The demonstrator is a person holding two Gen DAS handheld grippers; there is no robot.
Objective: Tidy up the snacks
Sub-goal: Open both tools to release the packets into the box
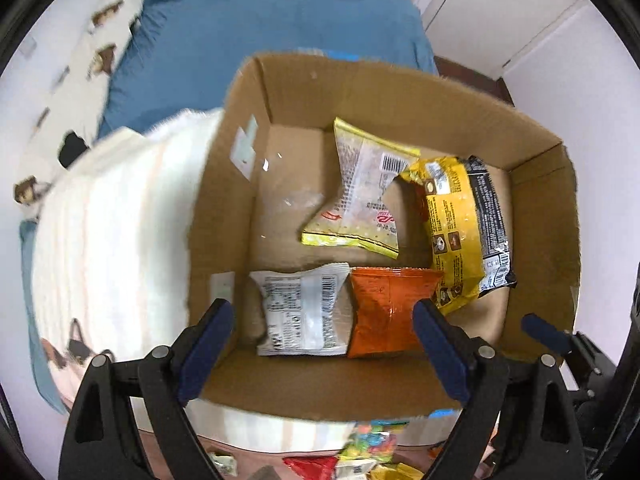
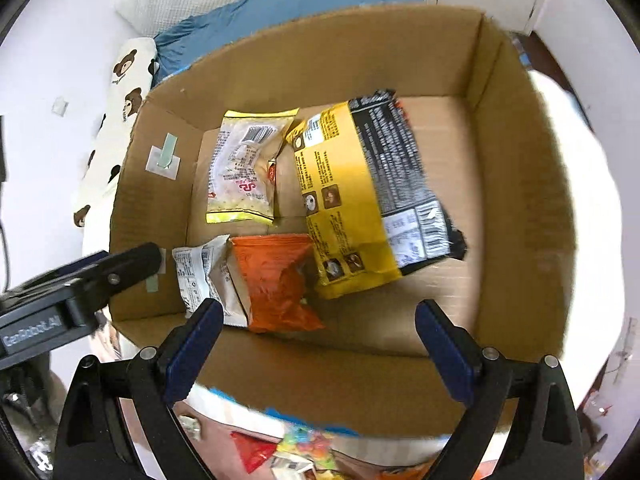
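Both tools hang over an open brown cardboard box that sits on a striped white blanket on a bed with a blue sheet.

The left gripper, black with dark blue pads, points down into the box with its jaws spread wide and nothing between the pads. Directly below it, against the near wall of the box, lie two packets side by side and touching: a white and grey foil snack packet with a barcode towards its left finger and an orange crinkled snack packet towards its right finger. Neither finger touches them.

The right gripper, of the same make, also stands wide open and empty above the near part of the box. The orange packet lies just beyond its left finger, and a large yellow and black snack bag lies flat on the box floor further in, ahead of the gap between the fingers. A pale yellow packet with red lettering rests at the far side of the floor, beside the large bag.

In the right wrist view, the left gripper enters from the left edge at the box's left wall.

Outside the box, near its front wall, loose colourful snack packets lie on the bed. A white cushion printed with brown bears lies along the left.
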